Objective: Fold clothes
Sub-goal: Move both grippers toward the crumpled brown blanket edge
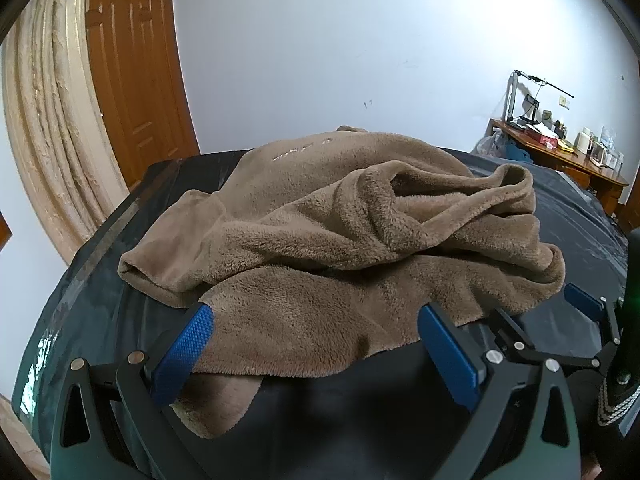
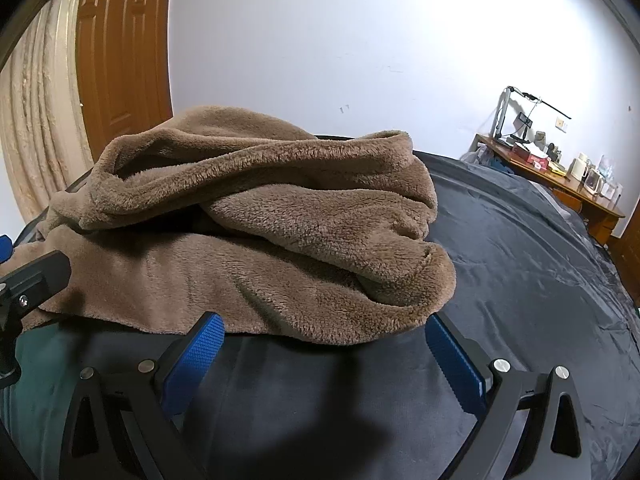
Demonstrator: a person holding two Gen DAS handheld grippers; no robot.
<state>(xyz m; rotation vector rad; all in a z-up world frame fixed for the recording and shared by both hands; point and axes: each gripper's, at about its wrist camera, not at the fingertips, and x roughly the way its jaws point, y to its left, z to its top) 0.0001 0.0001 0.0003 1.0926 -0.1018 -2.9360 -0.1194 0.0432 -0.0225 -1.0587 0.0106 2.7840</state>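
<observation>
Item: one brown fleece garment (image 1: 320, 232), crumpled in a loose heap on a bed covered by a dark sheet (image 1: 580, 216). From the left: wooden door (image 1: 132, 80) in a pale carved frame, white wall, then a cluttered wooden desk (image 1: 560, 152) far right. Left gripper (image 1: 316, 344): blue-padded jaws spread wide, level and low over the sheet, the garment's near hem lying between them and draped over the left pad (not pinched). Right gripper (image 2: 324, 352): jaws likewise wide apart, held low and level just before the heap's near edge, the fleece (image 2: 248, 232) bulging above its tips and clamping nothing. In the right view, the left gripper's black frame shows at the left margin, beside the garment.
</observation>
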